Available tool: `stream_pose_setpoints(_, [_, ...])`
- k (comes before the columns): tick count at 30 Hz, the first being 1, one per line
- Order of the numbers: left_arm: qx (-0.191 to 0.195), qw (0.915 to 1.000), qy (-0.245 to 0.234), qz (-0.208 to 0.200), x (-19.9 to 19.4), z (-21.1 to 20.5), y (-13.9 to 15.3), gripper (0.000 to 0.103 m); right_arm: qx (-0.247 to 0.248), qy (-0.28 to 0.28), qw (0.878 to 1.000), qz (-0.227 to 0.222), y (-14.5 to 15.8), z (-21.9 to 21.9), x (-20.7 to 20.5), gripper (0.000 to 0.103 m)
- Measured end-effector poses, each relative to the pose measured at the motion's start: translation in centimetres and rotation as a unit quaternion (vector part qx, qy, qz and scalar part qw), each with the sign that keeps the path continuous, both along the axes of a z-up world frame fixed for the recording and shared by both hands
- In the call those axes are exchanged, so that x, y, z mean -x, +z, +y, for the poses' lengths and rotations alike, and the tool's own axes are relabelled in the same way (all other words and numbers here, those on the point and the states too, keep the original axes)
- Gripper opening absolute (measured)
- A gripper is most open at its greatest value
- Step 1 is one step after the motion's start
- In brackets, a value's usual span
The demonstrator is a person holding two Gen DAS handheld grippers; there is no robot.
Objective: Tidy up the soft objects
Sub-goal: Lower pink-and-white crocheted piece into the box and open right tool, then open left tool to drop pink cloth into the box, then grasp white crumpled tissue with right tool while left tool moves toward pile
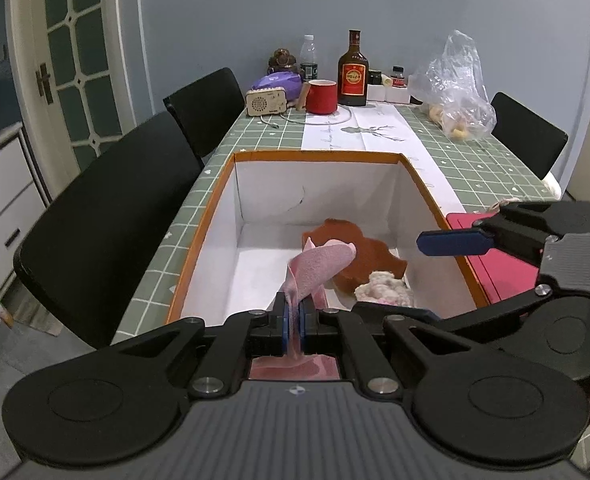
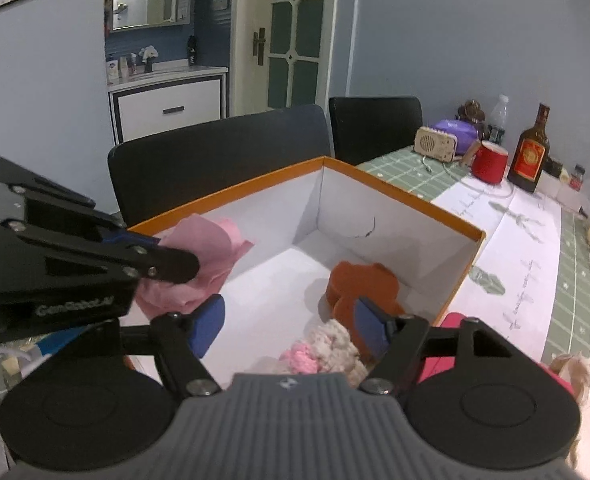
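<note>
Cloth (image 1: 319,270), pink and thin, hanging crumpled over the orange-rimmed box (image 1: 207,216).
Left hand-held gripper (image 1: 294,320) is clamping it; right hand-held gripper (image 2: 287,322) is standing apart, empty, above the brown plush (image 2: 359,284).

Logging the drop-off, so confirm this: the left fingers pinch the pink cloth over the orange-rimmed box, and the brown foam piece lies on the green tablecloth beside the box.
One thing is wrong: the brown foam piece lies inside the orange-rimmed box, on its white floor, not on the tablecloth. The right wrist view shows it. The rest stands: the left gripper pinches the pink cloth over the box.
</note>
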State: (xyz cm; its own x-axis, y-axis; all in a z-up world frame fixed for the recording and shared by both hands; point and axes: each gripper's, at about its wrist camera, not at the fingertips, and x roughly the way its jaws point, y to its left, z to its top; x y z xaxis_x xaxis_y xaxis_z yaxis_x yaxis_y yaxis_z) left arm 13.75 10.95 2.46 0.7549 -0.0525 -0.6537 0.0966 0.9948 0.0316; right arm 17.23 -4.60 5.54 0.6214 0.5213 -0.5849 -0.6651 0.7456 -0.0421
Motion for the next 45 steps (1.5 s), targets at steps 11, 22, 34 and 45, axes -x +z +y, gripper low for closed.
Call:
stream_pose_setpoints(11, [0.011,0.9998,0.015,0.011,-0.4,0.4,-0.3,0.005,-0.034,-0.034,0.999,-0.017,2.6,-3.3,0.0,0.071])
stream_pose_setpoints(22, [0.008,0.9982,0.036,-0.047,0.5,-0.4,-0.2,0.091,-0.061,-0.072,0.994,-0.048,4.0,-4.5,0.4,0.071])
stream_pose_setpoints(34, [-0.028,0.9881,0.075,-0.132,2.5,-1.3,1.7,0.092,-0.069,-0.068,0.994,-0.053,4.7,-5.0,1.3,0.077])
stream_pose_setpoints(45, [-0.056,0.9866,0.048,-0.146,5.2,-3.0,3.3,0.09,-0.082,-0.088,0.985,-0.128,7.5,-6.9,4.6,0.088])
